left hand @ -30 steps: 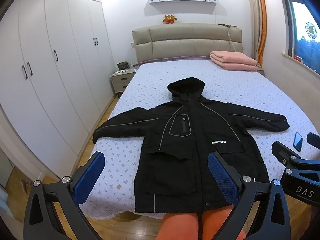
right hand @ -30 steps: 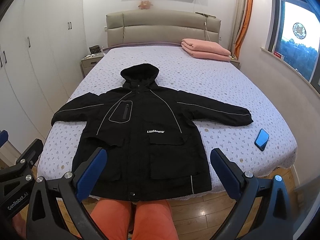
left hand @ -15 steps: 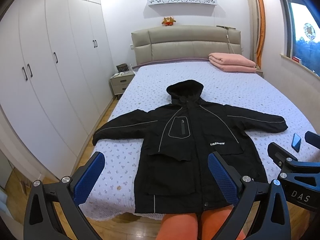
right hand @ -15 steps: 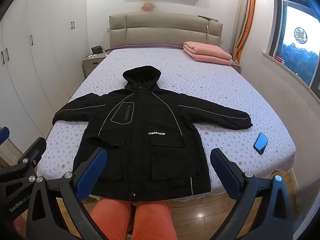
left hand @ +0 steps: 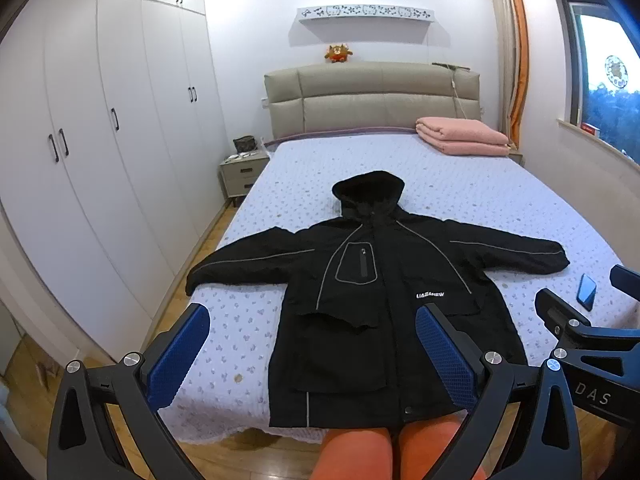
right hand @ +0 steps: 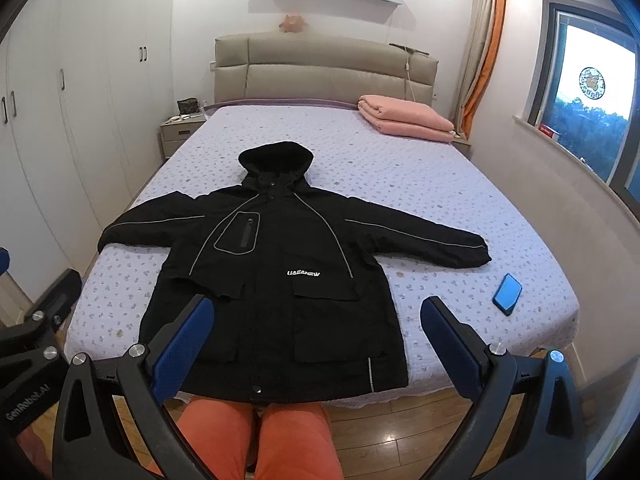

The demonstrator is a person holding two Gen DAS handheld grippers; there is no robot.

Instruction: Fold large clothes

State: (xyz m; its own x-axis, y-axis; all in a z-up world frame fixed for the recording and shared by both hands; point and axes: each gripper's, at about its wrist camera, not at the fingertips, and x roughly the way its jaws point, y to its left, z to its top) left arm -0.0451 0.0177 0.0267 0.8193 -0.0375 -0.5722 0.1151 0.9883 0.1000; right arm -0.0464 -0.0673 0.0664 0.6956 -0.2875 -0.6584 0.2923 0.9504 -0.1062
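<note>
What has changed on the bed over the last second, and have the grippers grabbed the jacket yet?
Only the view shifted: both cameras tilted slightly, so the black jacket sits a bit lower in frame. Nothing was grabbed. The left gripper and right gripper stay open, short of the bed. The jacket stays spread flat, sleeves out; the phone and pink blanket haven't moved.

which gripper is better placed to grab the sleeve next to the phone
Right. The right gripper is open on the side of the sleeve whose cuff ends near the phone. The left gripper faces the jacket's other half.
</note>
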